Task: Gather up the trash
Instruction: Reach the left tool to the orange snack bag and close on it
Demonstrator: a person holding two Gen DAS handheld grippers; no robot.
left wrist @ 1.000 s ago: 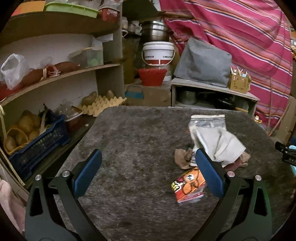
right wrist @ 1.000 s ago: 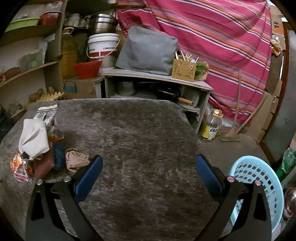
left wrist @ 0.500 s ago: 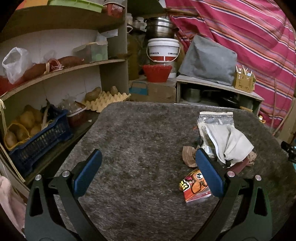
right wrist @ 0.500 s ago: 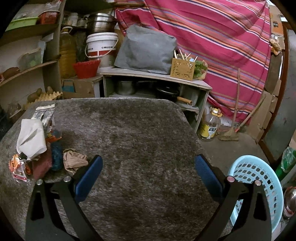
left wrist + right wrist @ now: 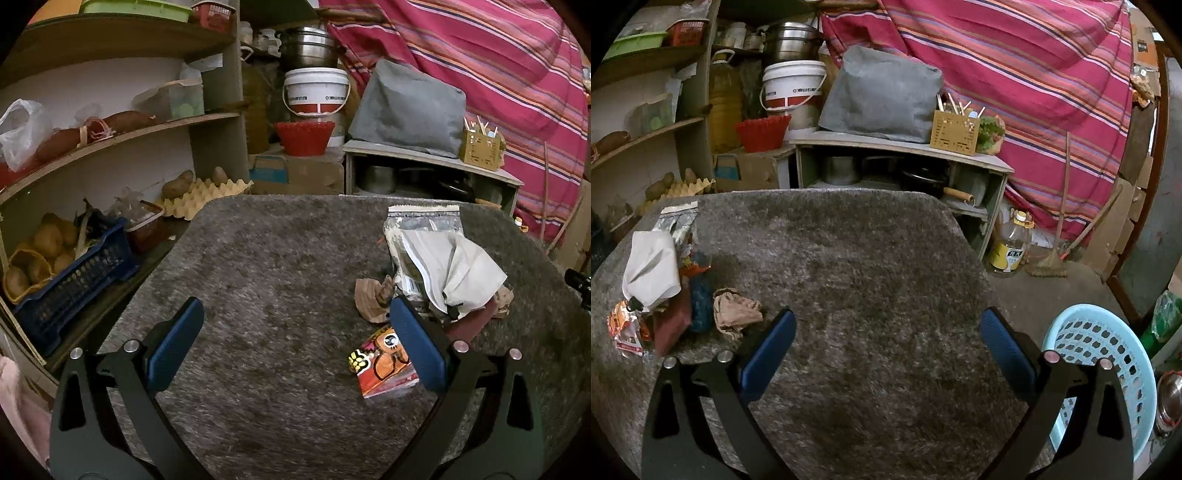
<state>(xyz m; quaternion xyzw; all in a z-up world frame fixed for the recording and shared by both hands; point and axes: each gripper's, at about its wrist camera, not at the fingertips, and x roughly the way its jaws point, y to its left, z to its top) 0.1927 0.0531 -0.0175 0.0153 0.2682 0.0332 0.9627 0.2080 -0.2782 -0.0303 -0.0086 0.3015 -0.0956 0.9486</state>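
Right up front both tongs, left gripper [image 5: 295,347] and right gripper [image 5: 886,347], gape wide, holding nothing. Further out the trash pile [image 5: 436,280] sits untouched on the grey rug [image 5: 280,266]; blue basket [image 5: 1108,354] looks empty, so basically nothing's collected.

A cluttered home storeroom: curved wooden shelves [image 5: 122,133] holding potatoes in a blue plastic crate [image 5: 74,280], stacked steel pots [image 5: 788,40], a striped red curtain [image 5: 1015,74].
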